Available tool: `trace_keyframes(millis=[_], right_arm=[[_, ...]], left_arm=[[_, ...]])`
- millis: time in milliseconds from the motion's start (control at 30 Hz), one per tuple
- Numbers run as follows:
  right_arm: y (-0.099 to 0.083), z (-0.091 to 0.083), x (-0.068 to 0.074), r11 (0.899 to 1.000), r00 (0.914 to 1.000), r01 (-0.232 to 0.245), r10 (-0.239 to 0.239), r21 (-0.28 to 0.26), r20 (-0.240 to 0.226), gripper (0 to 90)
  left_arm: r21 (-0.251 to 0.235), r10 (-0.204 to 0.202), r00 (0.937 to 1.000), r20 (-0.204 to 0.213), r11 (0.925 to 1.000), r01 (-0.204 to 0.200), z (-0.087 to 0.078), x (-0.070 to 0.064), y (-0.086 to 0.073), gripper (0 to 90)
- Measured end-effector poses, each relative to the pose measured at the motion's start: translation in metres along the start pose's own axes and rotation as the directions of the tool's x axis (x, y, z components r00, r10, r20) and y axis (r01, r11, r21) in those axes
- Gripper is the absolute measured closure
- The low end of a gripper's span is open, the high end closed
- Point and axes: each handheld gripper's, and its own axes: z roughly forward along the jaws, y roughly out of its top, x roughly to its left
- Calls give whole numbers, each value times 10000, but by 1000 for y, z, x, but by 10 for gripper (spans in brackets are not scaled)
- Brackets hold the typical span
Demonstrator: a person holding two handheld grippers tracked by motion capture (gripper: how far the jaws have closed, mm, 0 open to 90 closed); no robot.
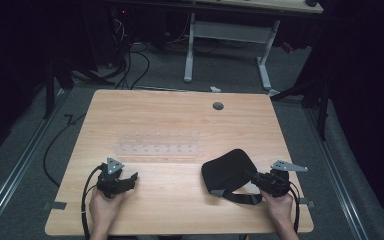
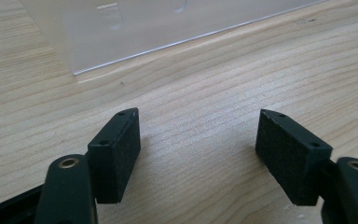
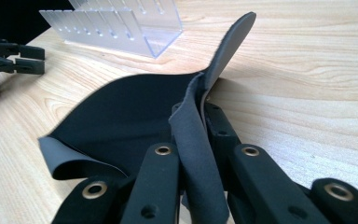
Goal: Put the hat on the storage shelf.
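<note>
Right gripper [image 3: 200, 126] clenched on edge of black neoprene sleeve [image 1: 227, 170], sleeve spreading toward clear acrylic rack [image 1: 157, 143]. Left gripper [image 2: 198, 154] released, jaws apart over bare wooden table [image 1: 180, 200].

Lit from above onto the wooden table [image 1: 180, 120]; surroundings dark, nearly black toward the high view's edges and corners. High view soft, low in detail. Soft shadows under the left gripper [image 2: 198, 154] pads. Clear plastic rack [image 2: 135, 28] hazy, out of focus, with a bright edge line. Near links blurred in the right gripper view.
</note>
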Motion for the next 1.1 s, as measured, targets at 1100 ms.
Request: trace_keyframes(millis=[1100], right_arm=[[32, -16, 37, 9955, 9990, 203, -239, -924, -382, 851]], left_arm=[[429, 455, 9959, 785, 9979, -490, -5, -11, 4, 274]])
